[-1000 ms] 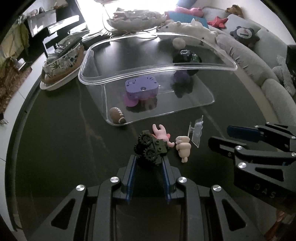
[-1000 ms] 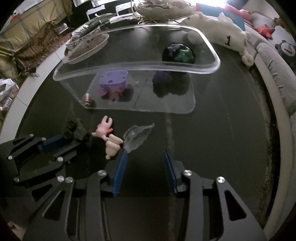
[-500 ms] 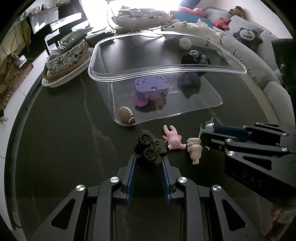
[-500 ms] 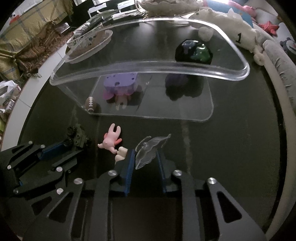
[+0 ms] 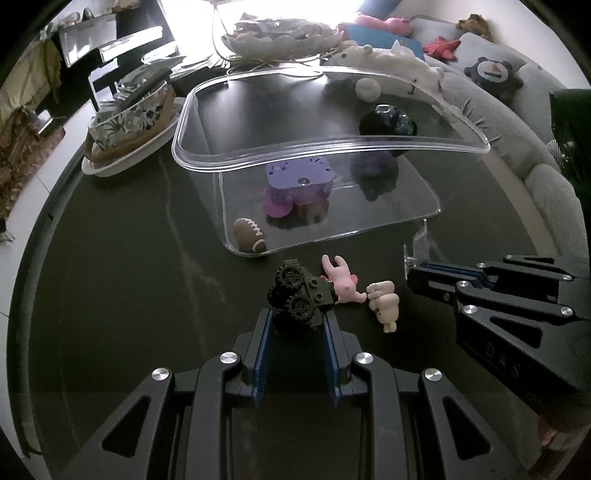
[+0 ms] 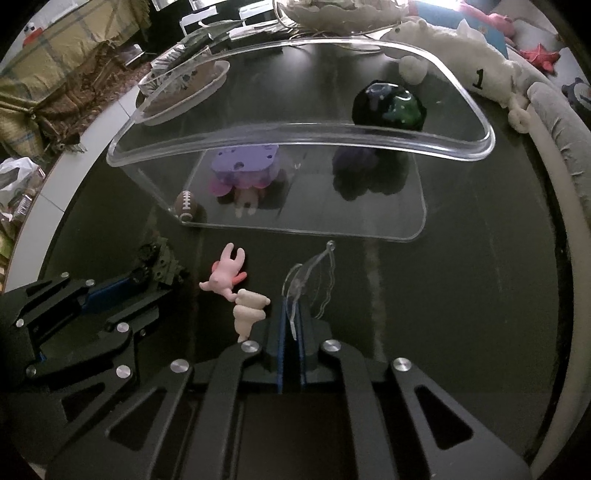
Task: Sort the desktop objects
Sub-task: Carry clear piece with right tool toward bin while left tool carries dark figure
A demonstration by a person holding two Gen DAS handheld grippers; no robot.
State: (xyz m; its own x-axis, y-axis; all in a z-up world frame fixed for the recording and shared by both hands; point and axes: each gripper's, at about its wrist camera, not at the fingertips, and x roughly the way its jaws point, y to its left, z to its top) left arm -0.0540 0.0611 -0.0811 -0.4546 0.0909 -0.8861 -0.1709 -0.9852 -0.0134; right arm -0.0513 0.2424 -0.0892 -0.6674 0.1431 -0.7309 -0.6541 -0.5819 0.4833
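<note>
A clear plastic bin point(image 5: 332, 146) point(image 6: 295, 134) on the dark table holds a purple block toy point(image 5: 300, 176), a small football point(image 5: 250, 234) and a dark ball point(image 5: 388, 123). My left gripper point(image 5: 295, 321) is shut on a dark green wheeled toy car point(image 5: 299, 295) in front of the bin. My right gripper point(image 6: 291, 317) is shut on a clear plastic leaf-shaped piece point(image 6: 310, 284), also seen edge-on in the left wrist view point(image 5: 417, 247). A pink bunny figure point(image 5: 341, 278) point(image 6: 225, 278) and a beige figure point(image 5: 384, 304) point(image 6: 249, 308) lie between the grippers.
A floral bowl on a white plate point(image 5: 129, 125) stands left of the bin. A white plush point(image 6: 461, 62) and a grey sofa point(image 5: 517, 140) lie to the right. A shell-shaped dish point(image 5: 280, 35) is behind the bin.
My right gripper moved in and closed on the clear plastic piece, which now stands upright between its fingers. My left gripper stayed shut on the toy car.
</note>
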